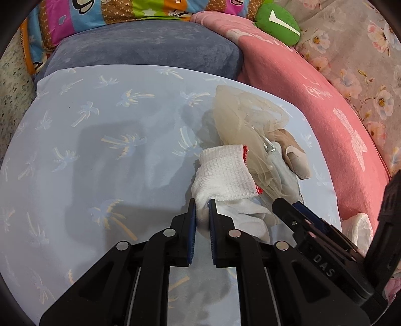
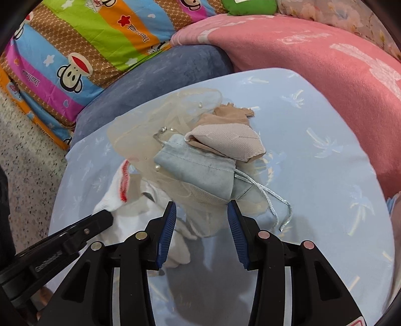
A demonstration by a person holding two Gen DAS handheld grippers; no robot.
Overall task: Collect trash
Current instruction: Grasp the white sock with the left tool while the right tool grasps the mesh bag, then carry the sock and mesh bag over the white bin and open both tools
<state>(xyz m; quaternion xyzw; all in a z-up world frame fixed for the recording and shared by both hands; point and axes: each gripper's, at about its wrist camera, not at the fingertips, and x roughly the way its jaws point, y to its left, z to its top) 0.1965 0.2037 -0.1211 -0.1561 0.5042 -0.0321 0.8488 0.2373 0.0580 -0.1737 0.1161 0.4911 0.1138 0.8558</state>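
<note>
A heap of cloth scraps lies on a pale blue sheet with a palm print. It holds a white knit glove with a red hem, cream tulle, a light blue drawstring pouch and beige fabric. My left gripper is shut on the white glove at the heap's near left side. My right gripper is open, its blue pads on either side of the tulle and the pouch's near edge. The glove shows in the right wrist view too.
A pink blanket lies along the right, a grey-blue cushion behind the sheet, a colourful monkey-print quilt at the back left, a green plush at the back. A white plastic bag sits at the right edge.
</note>
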